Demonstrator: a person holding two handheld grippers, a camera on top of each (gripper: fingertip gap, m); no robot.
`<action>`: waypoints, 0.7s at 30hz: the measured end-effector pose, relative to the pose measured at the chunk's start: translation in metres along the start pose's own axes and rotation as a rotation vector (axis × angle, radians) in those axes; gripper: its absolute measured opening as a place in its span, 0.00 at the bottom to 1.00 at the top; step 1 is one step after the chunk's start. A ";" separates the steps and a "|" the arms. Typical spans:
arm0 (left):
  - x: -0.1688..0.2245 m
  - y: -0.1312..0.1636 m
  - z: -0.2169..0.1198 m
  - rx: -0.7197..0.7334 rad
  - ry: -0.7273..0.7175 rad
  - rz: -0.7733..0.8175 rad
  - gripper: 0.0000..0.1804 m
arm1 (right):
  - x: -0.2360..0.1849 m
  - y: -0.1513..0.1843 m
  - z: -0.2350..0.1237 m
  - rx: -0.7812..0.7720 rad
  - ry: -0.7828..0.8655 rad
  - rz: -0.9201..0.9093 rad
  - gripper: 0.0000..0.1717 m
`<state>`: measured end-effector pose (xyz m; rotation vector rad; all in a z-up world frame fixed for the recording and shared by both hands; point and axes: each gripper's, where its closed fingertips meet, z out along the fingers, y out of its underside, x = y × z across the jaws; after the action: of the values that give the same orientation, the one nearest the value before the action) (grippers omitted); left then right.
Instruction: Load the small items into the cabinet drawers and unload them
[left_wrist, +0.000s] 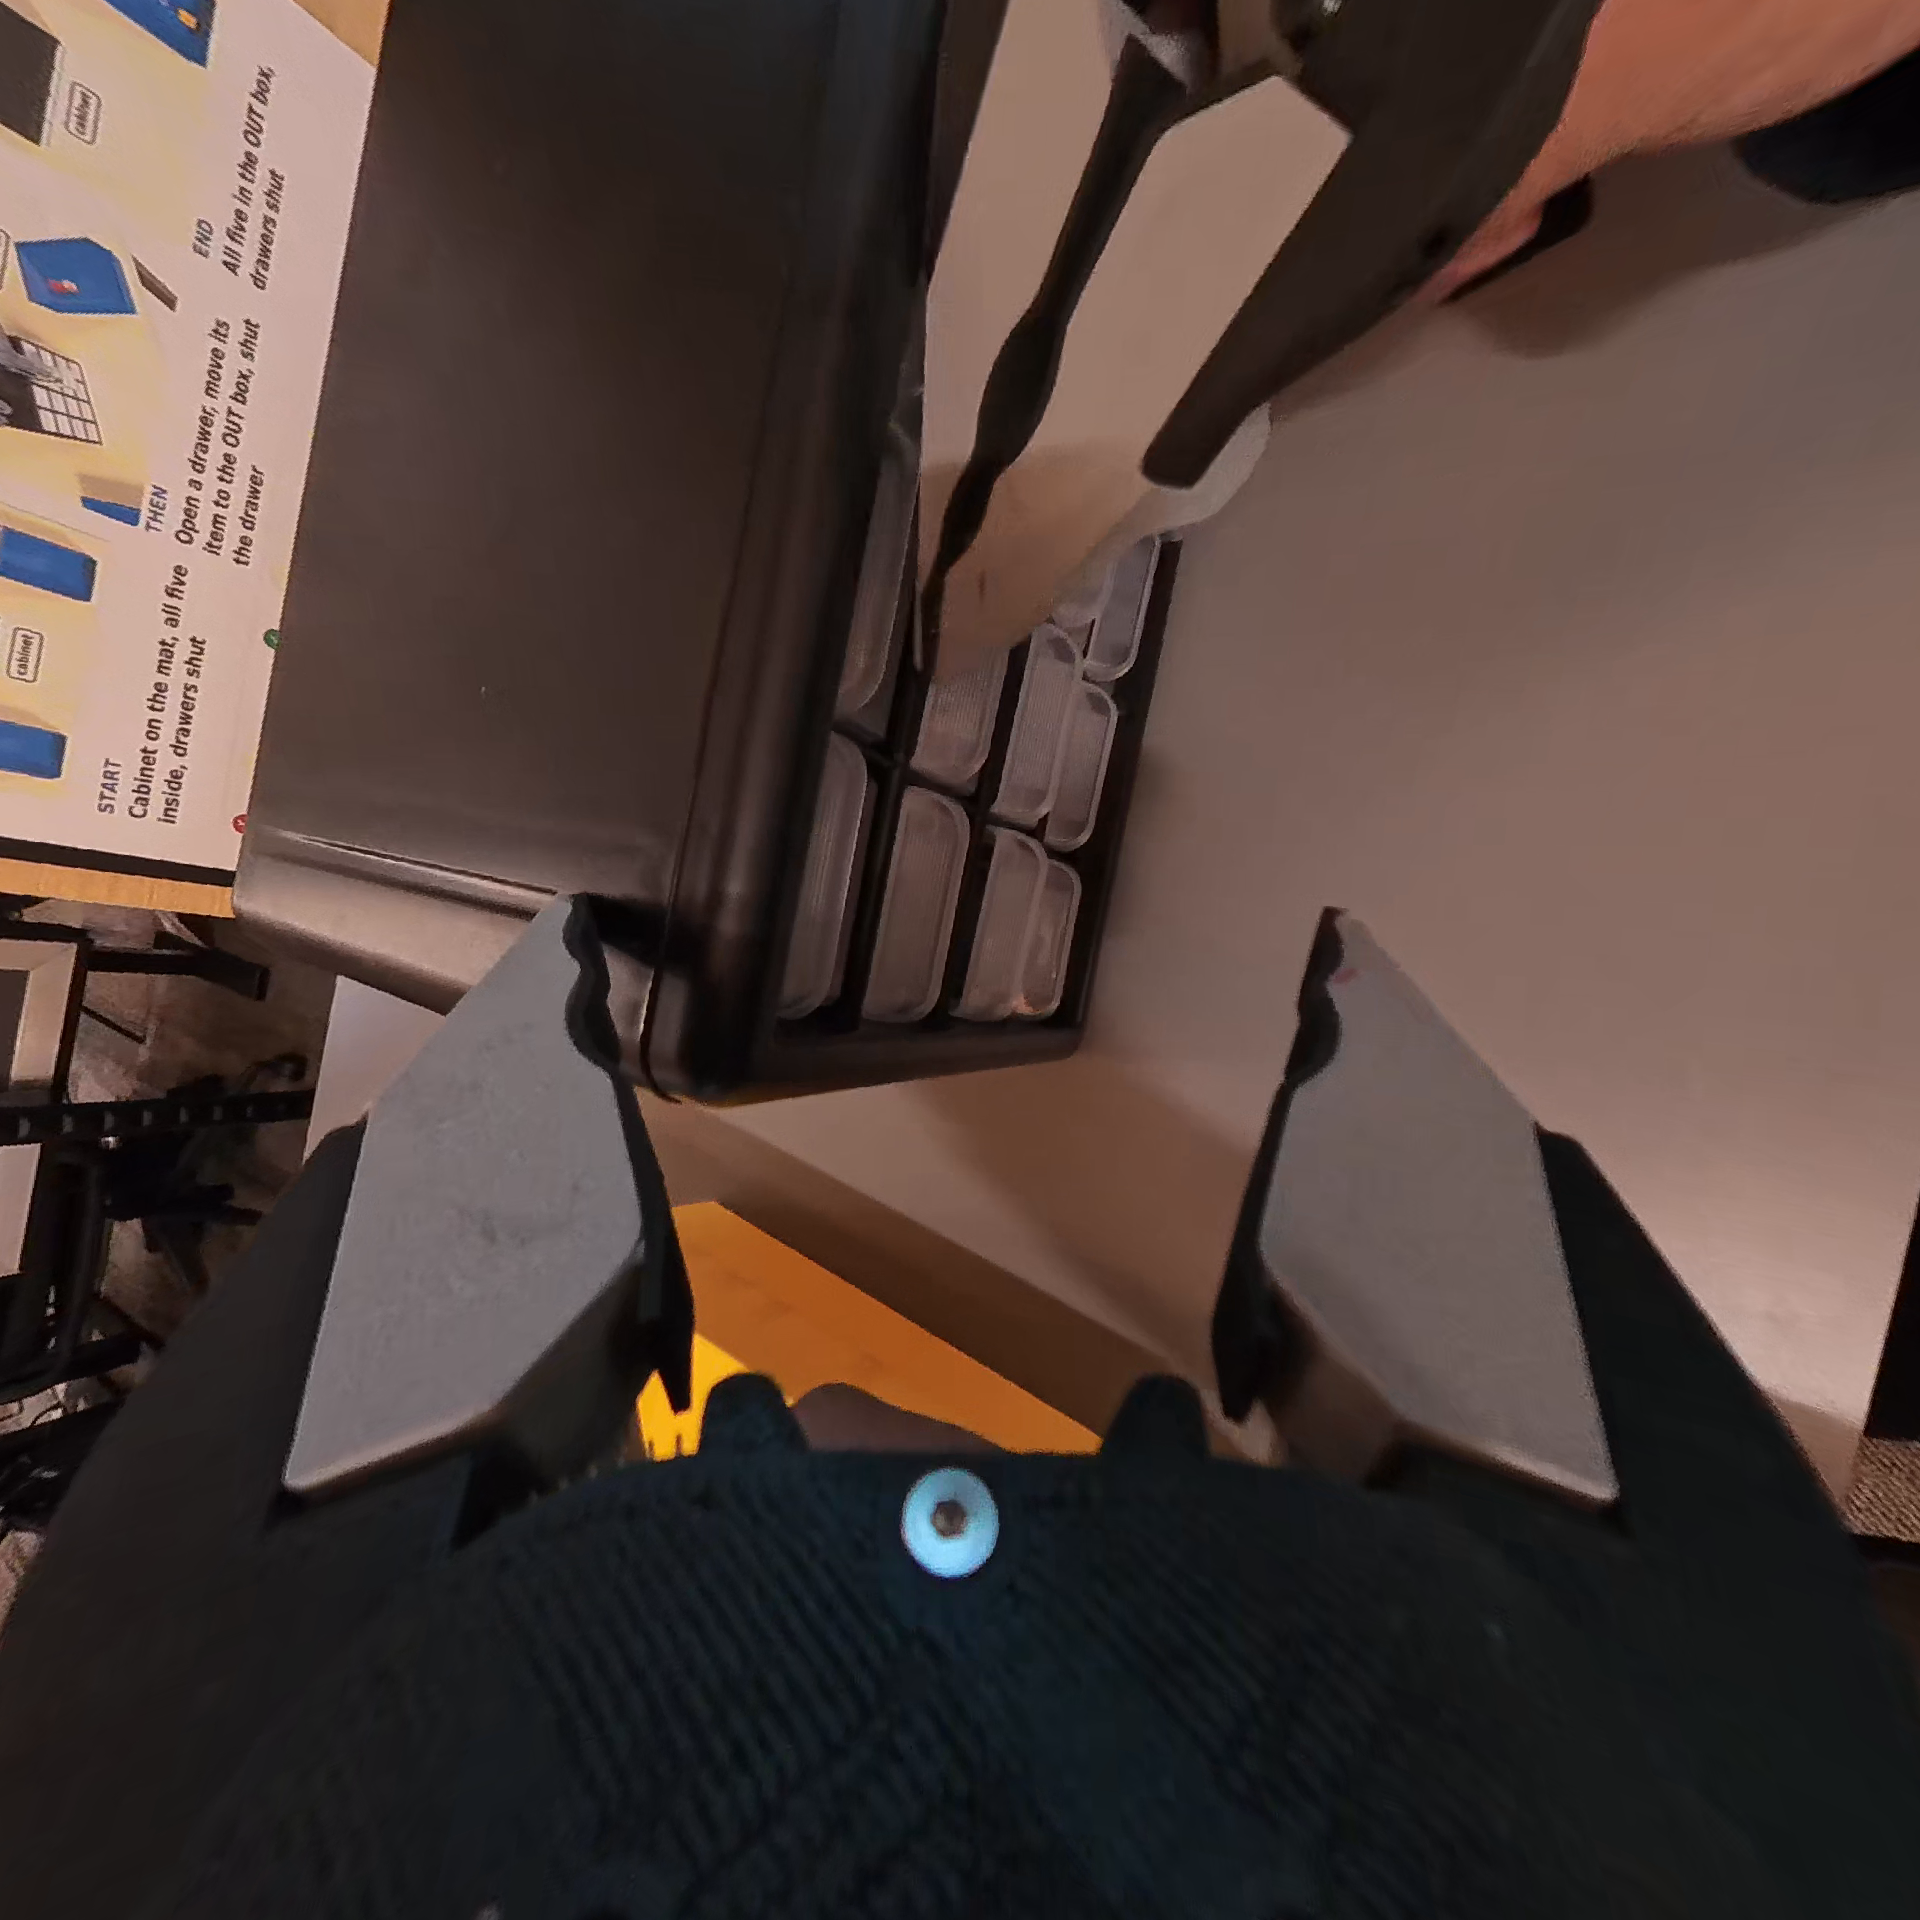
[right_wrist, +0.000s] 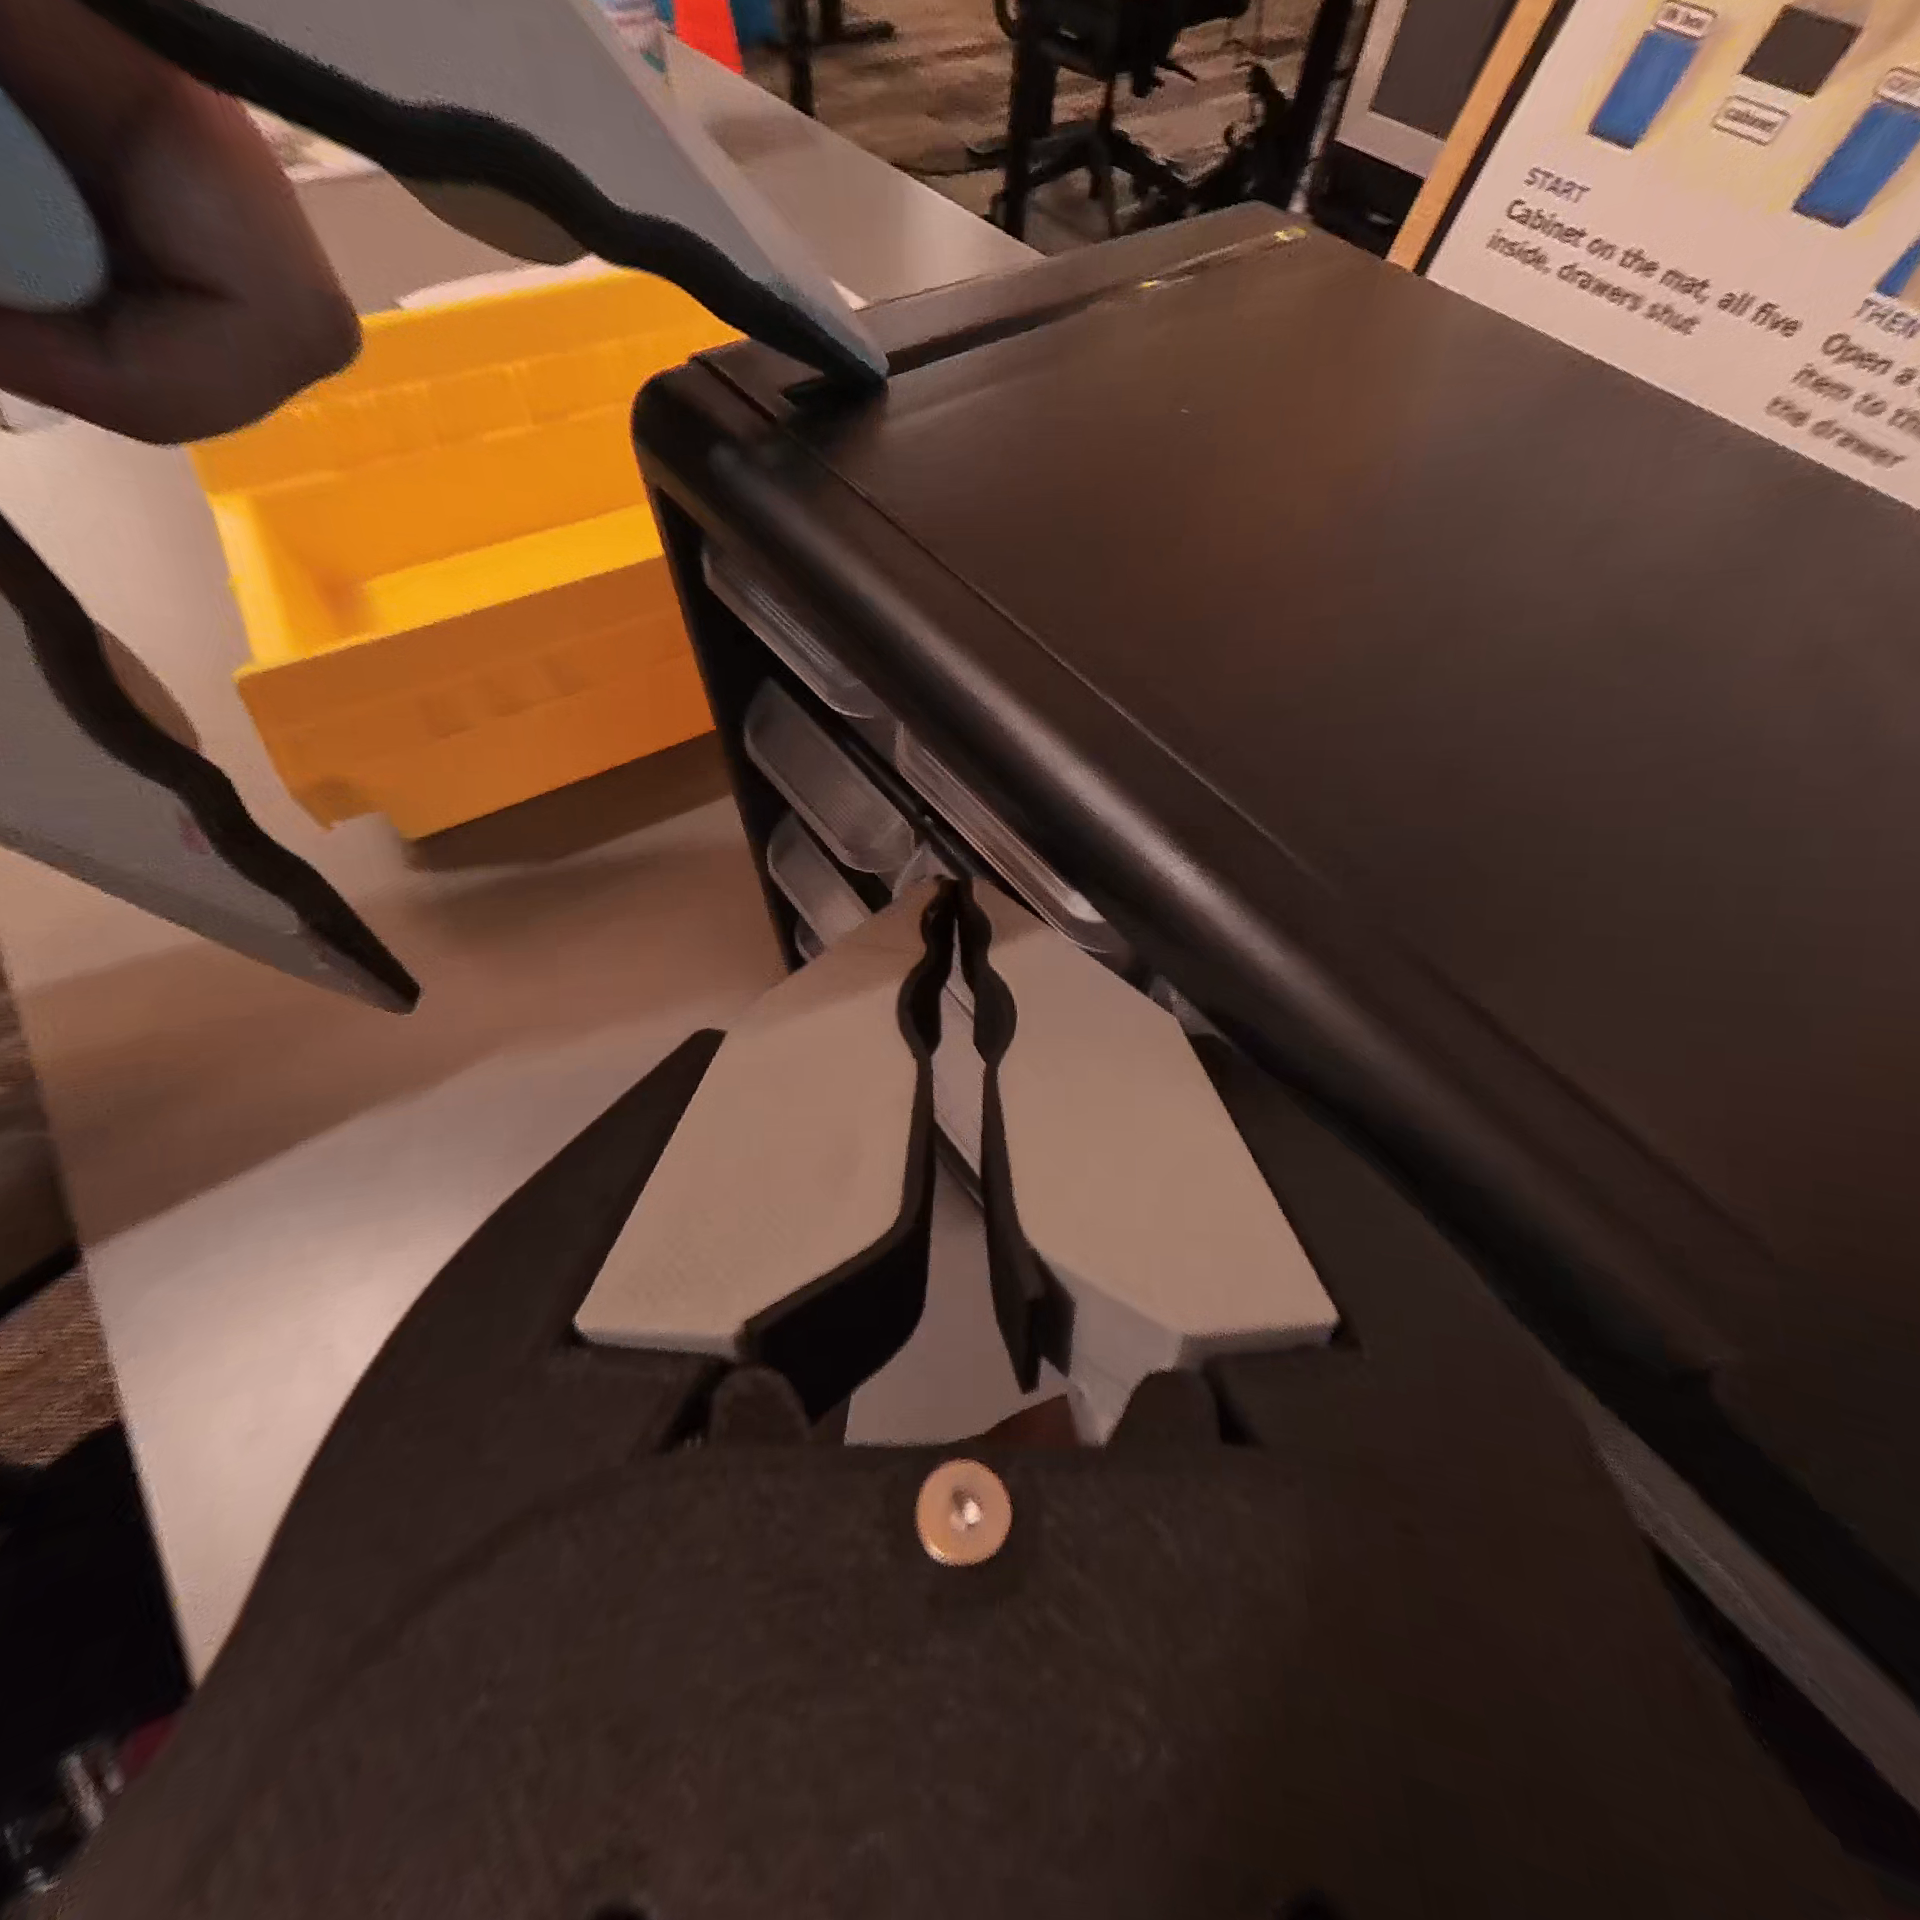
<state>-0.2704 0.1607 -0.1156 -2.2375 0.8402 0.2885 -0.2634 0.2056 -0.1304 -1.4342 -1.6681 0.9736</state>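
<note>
A black cabinet (left_wrist: 540, 436) with several clear drawers (left_wrist: 920, 904) stands on the grey table; it also shows in the right wrist view (right_wrist: 1351, 623). My left gripper (left_wrist: 951, 920) is open wide and holds nothing. One of its fingertips (right_wrist: 842, 364) rests on the cabinet's top front corner, the other finger (right_wrist: 312, 935) hangs in front of the drawers. My right gripper (right_wrist: 951, 899) is shut, with its tips against the front of a clear drawer (right_wrist: 831, 790) in the upper rows. It shows from the side in the left wrist view (left_wrist: 940, 613).
A yellow bin (right_wrist: 447, 582) stands on the table beyond the cabinet. An instruction sheet (left_wrist: 156, 416) lies beside the cabinet, and shows in the right wrist view (right_wrist: 1683, 208). A person's hand (left_wrist: 1714, 83) holds the right gripper. Dark frames and chairs (right_wrist: 1122, 94) stand behind the table. One gripper's finger ends stand about 6 centimeters off the other's.
</note>
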 end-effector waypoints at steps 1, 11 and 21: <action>0.000 0.000 0.000 0.005 -0.001 0.001 0.72 | 0.000 0.002 0.001 -0.008 0.021 -0.022 0.00; 0.000 -0.005 -0.004 0.130 0.040 -0.043 0.71 | -0.051 0.005 -0.008 0.163 -0.088 -0.038 0.27; 0.001 0.002 -0.003 0.100 0.040 0.063 0.72 | -0.068 -0.034 0.001 0.491 -0.362 0.364 0.31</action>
<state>-0.2706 0.1568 -0.1145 -2.1324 0.9273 0.2271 -0.2711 0.1349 -0.1034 -1.2904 -1.2829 1.7944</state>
